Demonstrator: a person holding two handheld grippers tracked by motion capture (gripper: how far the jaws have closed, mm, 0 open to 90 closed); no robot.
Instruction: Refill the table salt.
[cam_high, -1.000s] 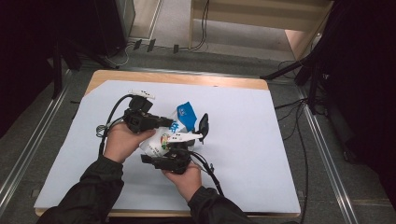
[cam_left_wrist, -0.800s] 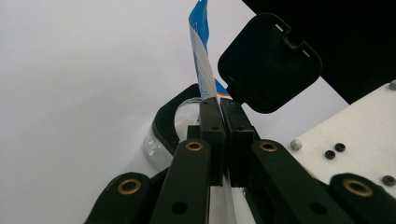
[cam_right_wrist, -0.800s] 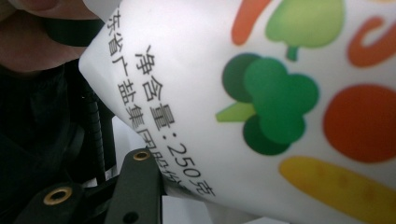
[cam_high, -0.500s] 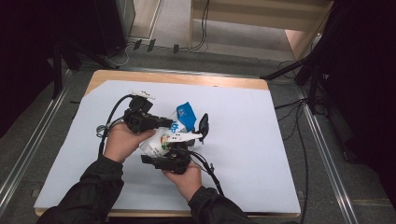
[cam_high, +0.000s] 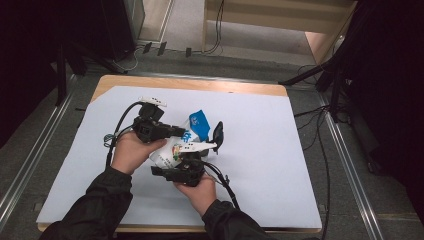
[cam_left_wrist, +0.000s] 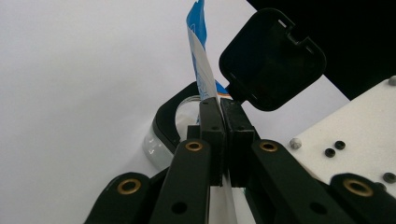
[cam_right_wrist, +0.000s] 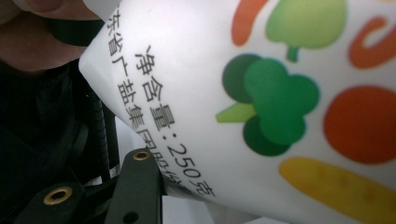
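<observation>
White tabletop (cam_high: 280, 150), dark floor around. Pouch (cam_high: 172, 150) held above tabletop centre between both hands. Left gripper (cam_left_wrist: 219, 121) fingers clenched on pouch's blue-white top edge, beside open black cap (cam_left_wrist: 273, 58). Right gripper (cam_high: 187, 157) fingers grasp pouch body.

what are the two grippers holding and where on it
Both hold one white printed pouch. The left gripper is shut on its thin blue-and-white top edge, beside the open black flip cap. The right gripper clasps the pouch's printed body.
</observation>
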